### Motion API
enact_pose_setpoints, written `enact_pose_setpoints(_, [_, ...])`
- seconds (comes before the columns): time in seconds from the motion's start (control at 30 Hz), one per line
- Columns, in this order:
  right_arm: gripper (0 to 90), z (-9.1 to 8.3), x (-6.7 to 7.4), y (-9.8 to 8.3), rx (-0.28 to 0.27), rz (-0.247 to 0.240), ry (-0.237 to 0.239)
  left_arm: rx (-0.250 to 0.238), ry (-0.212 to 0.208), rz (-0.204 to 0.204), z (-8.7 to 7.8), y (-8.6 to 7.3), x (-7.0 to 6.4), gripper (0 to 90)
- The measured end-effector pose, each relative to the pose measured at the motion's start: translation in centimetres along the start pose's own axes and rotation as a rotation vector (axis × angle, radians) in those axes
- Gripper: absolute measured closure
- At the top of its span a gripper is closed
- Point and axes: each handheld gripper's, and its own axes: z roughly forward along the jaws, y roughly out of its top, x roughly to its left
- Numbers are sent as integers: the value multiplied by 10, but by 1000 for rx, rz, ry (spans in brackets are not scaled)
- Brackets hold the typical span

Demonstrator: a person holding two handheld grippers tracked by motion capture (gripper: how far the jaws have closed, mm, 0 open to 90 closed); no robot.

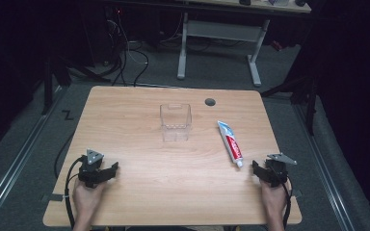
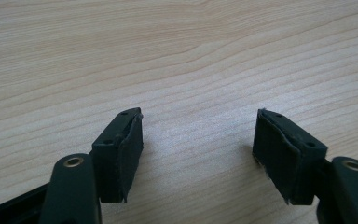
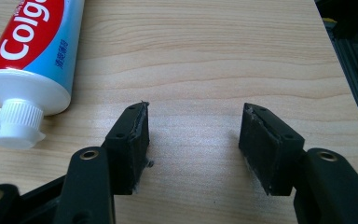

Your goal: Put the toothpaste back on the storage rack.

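My left gripper (image 1: 110,169) and right gripper (image 3: 193,135) sat at the near table (image 1: 173,192) edge, jaws wide, gripping nothing. The Colgate toothpaste tube (image 1: 230,143) lay just beyond the right gripper, cap nearest; farther off stood a clear plastic container (image 1: 176,122).

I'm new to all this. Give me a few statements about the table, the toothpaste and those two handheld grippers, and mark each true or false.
1. The toothpaste tube lies flat on the table. True.
2. The clear plastic container holds the toothpaste. False: it is empty; the tube lies apart, to its right.
3. The right gripper grips the tube's cap. False: its jaws are open over bare wood, with the white cap beside them.
4. The left gripper is open with nothing between its jaws. True.
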Motion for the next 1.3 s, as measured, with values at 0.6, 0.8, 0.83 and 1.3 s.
enact_pose_setpoints(0.6, [423,-1,0,-1,0,-1,7,-2,1,0,1,0,-1,321])
enact_pose_setpoints(0.8, [415,-2,0,-2,1,-2,9,2,0,2,1,0,-1,313])
enact_pose_setpoints(0.83, [416,-2,1,-2,2,0,8,2,0,3,1,0,-1,312])
enact_pose_setpoints(1.3, [441,-8,7,-6,-17,-1,27,4,-3,4,1,0,-2,296])
